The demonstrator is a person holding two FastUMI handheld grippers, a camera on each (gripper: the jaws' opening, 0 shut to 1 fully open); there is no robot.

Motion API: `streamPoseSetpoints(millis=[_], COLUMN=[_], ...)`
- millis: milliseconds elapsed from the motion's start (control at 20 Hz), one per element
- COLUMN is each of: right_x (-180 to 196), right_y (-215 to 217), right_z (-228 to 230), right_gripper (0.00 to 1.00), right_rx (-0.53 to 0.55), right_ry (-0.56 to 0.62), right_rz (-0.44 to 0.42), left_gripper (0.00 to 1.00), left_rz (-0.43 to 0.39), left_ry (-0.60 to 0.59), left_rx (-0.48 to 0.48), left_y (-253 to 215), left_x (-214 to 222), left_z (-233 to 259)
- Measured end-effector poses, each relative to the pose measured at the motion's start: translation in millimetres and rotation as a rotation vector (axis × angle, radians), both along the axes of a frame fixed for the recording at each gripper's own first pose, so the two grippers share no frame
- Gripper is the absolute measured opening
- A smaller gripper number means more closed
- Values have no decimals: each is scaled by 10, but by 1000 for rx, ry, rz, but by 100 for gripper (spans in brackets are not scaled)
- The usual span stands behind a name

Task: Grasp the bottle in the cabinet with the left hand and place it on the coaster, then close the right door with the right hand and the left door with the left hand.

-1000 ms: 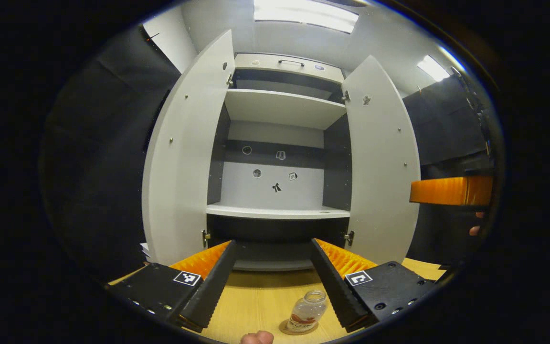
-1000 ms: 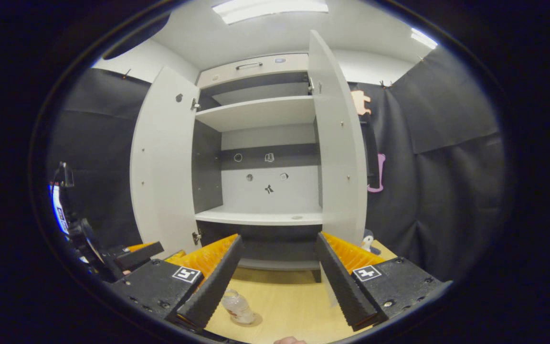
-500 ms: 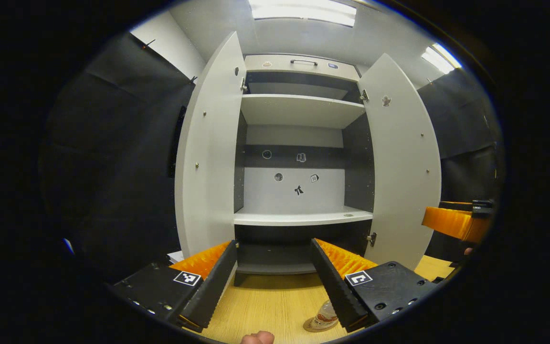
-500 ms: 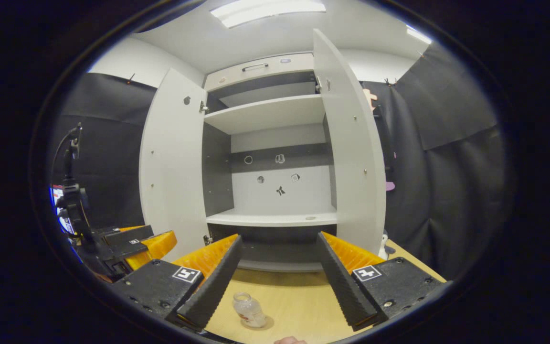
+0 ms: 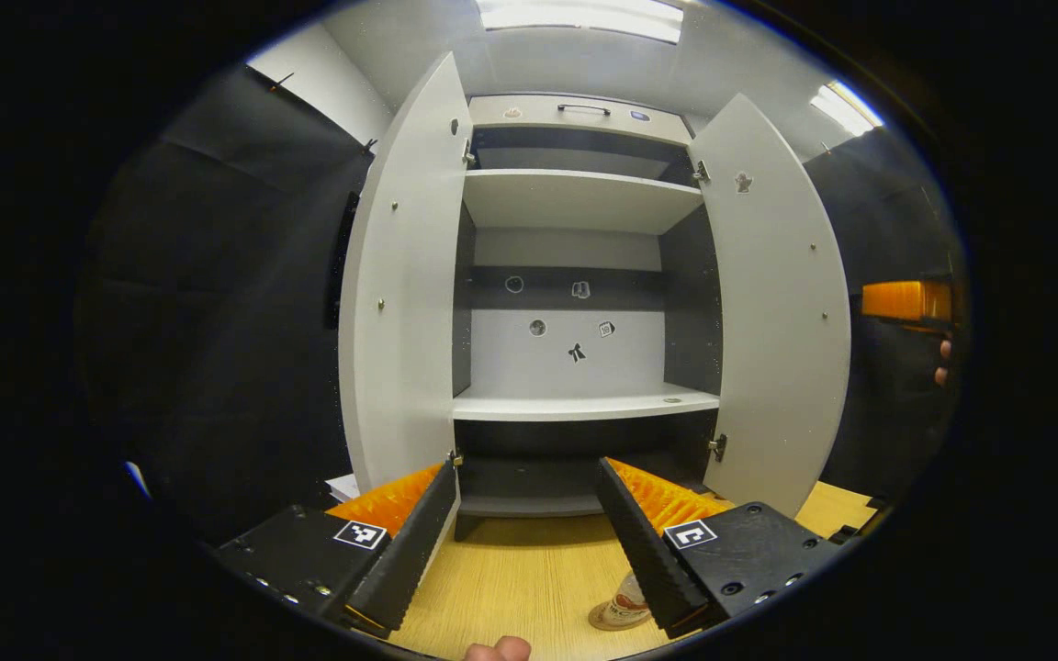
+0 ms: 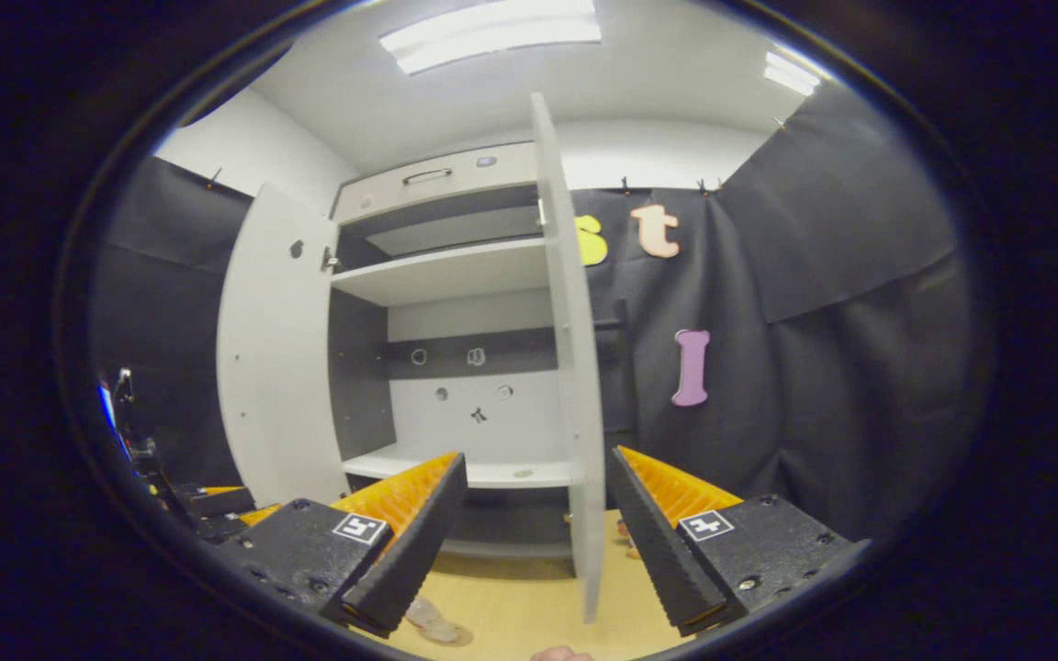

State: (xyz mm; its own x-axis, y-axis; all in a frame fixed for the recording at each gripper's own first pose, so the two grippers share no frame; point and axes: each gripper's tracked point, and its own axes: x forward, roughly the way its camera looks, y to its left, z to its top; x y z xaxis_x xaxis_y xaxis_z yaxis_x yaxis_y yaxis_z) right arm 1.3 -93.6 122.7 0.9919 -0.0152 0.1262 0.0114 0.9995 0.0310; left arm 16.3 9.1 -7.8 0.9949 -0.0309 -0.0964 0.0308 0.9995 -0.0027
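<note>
left gripper (image 5: 524,532): fingers spread wide, nothing between them, held low over the wooden tabletop (image 5: 529,578), facing the open cabinet (image 5: 575,275) head on.
right gripper (image 6: 534,523): fingers spread wide and empty, held just in front of the right door's free edge; the door edge lies in the gap between the fingers in the right gripper view, but whether anything touches it, can't tell.
right gripper from the left gripper view: its body shows at the far right edge (image 5: 906,300), raised, with fingertips of the person's hand (image 5: 942,363) just under it.
bottle (image 5: 625,606): out of the cabinet, standing on the tabletop on the coaster (image 5: 604,621), partly hidden behind the left gripper's right finger. In the right gripper view it sits low beside the left finger (image 6: 423,617); small and blurred there.
coaster: round, brown, flat on the tabletop under the bottle.
left door (image 5: 400,285): swung open, inner face toward the left gripper, hinges visible top and bottom.
right door (image 5: 782,303): open, inner face seen from the left gripper view; in the right gripper view (image 6: 575,367) it is nearly edge-on.
cabinet inside: white shelves, dark back band with small stickers; lower shelf (image 5: 584,404) bare except a small round mark near its right end.
top panel (image 5: 579,112): drawer-like front with a dark handle above the shelves.
thumb tip (image 5: 497,650): pokes in at the bottom edge of the left gripper view.
</note>
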Motion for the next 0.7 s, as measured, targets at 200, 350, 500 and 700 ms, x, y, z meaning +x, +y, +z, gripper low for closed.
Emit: streamPoseSetpoints(millis=[200,350,500,700], right_x=[225,508,784,983], right_y=[-645,-925,-1039,-1089], right_z=[399,513,567,506], right_gripper=[100,100,100,100], right_rx=[-26,-44,-36,-34], right_ry=[-26,-21,-20,5], right_rz=[-104,-144,-138,-132], left_gripper=[94,94,90,90], left_rz=[-7,-17,-22,-18], left_ry=[-2,2,8,18], left_rx=[21,23,15,12], left_y=[-33,-64,-70,-67], left_x=[-17,-19,-19,-3], left_z=[-15,-45,-68,-101])
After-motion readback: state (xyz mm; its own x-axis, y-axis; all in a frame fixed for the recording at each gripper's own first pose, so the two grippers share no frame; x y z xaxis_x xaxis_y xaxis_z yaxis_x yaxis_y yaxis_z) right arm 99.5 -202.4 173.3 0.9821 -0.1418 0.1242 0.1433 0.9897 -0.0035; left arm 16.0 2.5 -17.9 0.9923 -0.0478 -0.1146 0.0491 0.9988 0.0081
